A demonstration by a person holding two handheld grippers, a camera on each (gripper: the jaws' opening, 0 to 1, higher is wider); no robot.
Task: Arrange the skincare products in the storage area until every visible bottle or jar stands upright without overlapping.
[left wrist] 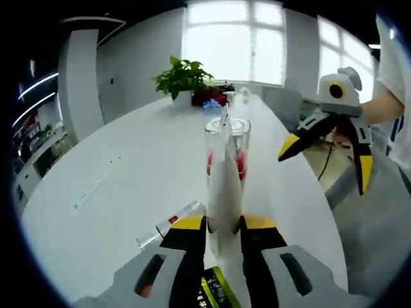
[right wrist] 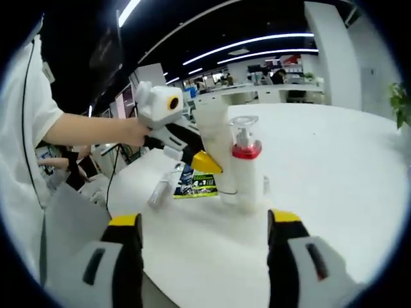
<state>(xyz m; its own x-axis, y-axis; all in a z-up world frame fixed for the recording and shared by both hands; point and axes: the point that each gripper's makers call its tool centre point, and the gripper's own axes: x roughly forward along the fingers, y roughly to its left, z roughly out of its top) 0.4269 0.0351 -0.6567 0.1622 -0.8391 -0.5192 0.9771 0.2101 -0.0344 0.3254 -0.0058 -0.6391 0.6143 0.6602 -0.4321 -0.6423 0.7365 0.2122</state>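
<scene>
Left gripper (left wrist: 224,223): yellow-tipped jaws clamped on a white squeeze tube (left wrist: 225,186), one pad on each side of its lower body, tube held upright with the crimped end up. In the right gripper view the same tube (right wrist: 215,151) stands with the left gripper (right wrist: 199,160) on it, the person's hand (right wrist: 131,131) on the grip.

Directly beyond the tube, touching or just behind it (can't tell which): a clear pump bottle with a red collar (left wrist: 239,144). In the right gripper view that pump bottle (right wrist: 246,170) stands upright just right of the tube.

Below-left of the left jaws: a small clear vial with a red band (left wrist: 168,226), lying flat on the white oval table (left wrist: 115,186). Between the jaws at the bottom: a black-and-green flat packet (left wrist: 215,292).

Right gripper (right wrist: 205,234): jaws spread wide, nothing between them, hovering short of the two bottles. It shows up-right of the left jaws as well (left wrist: 327,151), jaws apart.

Far end of the table: a green potted plant (left wrist: 183,78), a red object beside it.
</scene>
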